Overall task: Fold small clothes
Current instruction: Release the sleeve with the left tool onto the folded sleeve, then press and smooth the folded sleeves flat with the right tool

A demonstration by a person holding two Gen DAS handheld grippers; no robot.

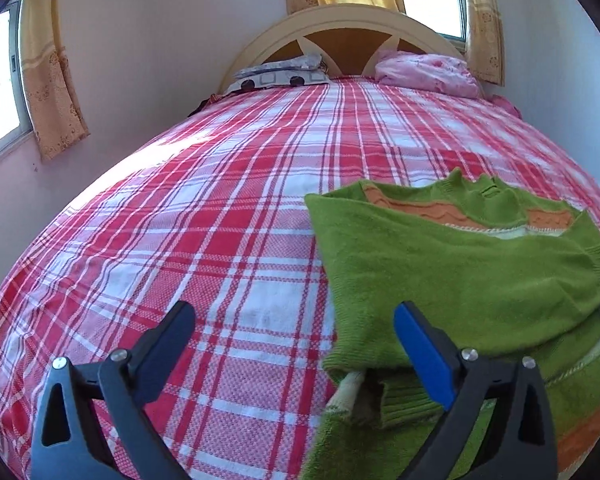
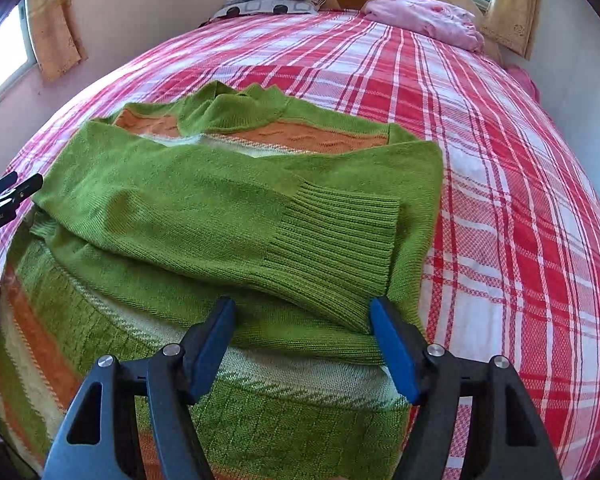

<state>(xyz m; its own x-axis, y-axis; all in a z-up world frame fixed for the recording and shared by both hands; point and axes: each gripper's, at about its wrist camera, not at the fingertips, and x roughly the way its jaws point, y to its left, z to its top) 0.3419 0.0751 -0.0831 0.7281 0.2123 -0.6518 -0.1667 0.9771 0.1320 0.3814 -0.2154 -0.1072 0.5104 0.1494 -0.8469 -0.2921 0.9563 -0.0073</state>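
The green sweater [image 2: 236, 200] lies on the bed [image 2: 520, 200], both sleeves crossed over its chest. The right gripper [image 2: 302, 334], jaws apart, hovers over the folded sleeve; the left gripper [image 1: 296, 340], jaws wide and empty, straddles the sweater's left edge.

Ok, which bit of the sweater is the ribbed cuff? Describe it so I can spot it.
Start at the red plaid bed cover. The green sweater lies on it, both sleeves folded across its chest. The ribbed cuff ends the topmost sleeve, just beyond the right gripper; only it has close parallel ridges.
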